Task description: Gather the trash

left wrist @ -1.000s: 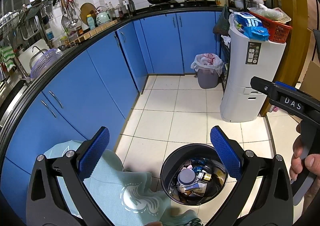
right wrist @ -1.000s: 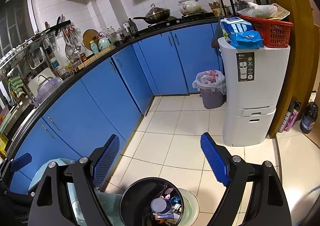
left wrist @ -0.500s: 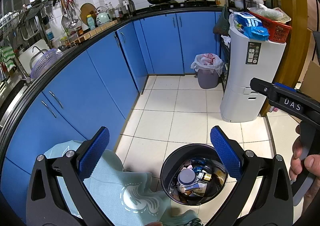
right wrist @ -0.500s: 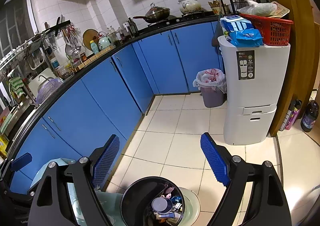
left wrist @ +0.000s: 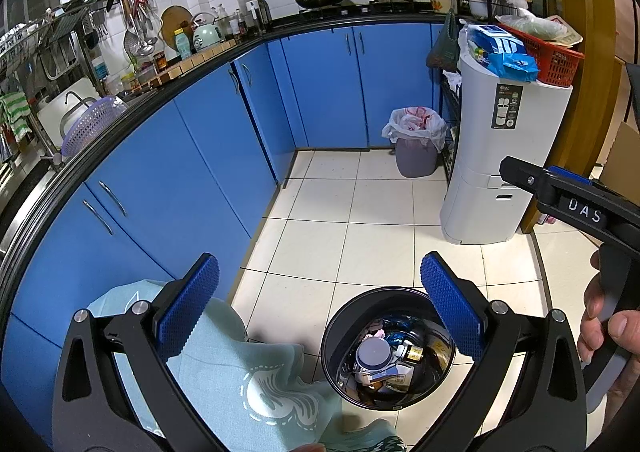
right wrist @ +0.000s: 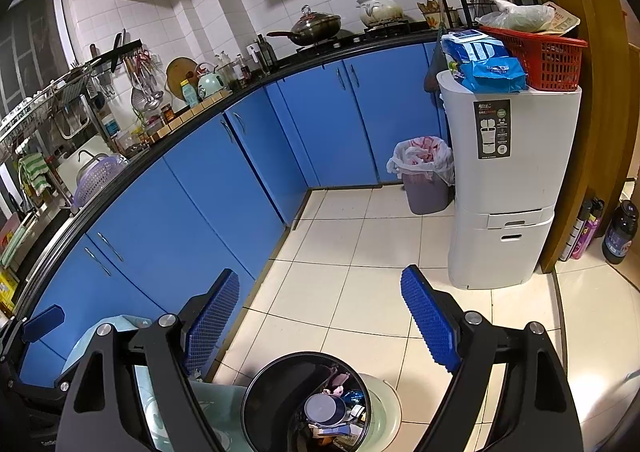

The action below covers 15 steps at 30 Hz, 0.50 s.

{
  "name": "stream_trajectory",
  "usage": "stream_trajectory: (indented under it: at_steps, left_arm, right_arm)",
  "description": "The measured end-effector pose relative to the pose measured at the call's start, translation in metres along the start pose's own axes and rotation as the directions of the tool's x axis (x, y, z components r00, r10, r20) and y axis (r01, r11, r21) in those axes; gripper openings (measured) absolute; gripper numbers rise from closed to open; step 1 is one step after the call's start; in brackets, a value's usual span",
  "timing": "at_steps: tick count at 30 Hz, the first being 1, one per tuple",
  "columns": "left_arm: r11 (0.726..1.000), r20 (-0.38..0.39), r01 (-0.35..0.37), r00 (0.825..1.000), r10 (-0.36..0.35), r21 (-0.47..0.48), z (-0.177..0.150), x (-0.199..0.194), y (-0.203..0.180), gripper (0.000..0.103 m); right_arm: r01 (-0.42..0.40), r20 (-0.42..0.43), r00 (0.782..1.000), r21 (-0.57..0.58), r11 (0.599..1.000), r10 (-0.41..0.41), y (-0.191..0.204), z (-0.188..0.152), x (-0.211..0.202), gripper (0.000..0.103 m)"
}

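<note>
- Your left gripper [left wrist: 320, 312] and right gripper [right wrist: 320, 326]: jaws apart, empty.
- Black bin [left wrist: 344, 326], lower centre, full of trash.
- Teal cloth [left wrist: 224, 372] lies lower left, beside the bin.
- Lined bin [left wrist: 416, 144] stands mid-right by the white cabinet [left wrist: 492, 156].

Bright even indoor light, sharp focus; strong fisheye bending, dark corner vignette; glare on floor tiles [right wrist: 592, 368].

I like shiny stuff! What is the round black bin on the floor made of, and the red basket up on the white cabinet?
The round black bin looks like glossy plastic or coated metal: its inner wall mirrors the trash, so I cannot say which. The red basket looks like matte moulded plastic, with a lattice of small holes in its sides.
</note>
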<state>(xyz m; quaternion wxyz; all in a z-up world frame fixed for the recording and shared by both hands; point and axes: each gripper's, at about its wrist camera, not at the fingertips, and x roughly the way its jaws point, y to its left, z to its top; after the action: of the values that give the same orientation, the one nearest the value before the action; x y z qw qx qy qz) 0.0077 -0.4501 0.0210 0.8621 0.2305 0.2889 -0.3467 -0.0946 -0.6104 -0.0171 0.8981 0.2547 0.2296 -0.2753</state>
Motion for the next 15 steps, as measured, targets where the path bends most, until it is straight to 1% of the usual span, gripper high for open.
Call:
stream_trajectory:
  at_steps: [15]
  left_arm:
    - [1.000,-0.008,0.009,1.000,-0.009,-0.007,-0.0026,-0.0008,-0.0002,0.099]
  right_arm:
    - [-0.002,-0.001,1.000,0.003,1.000,0.002,0.0017,0.0009,-0.0008,0.081]
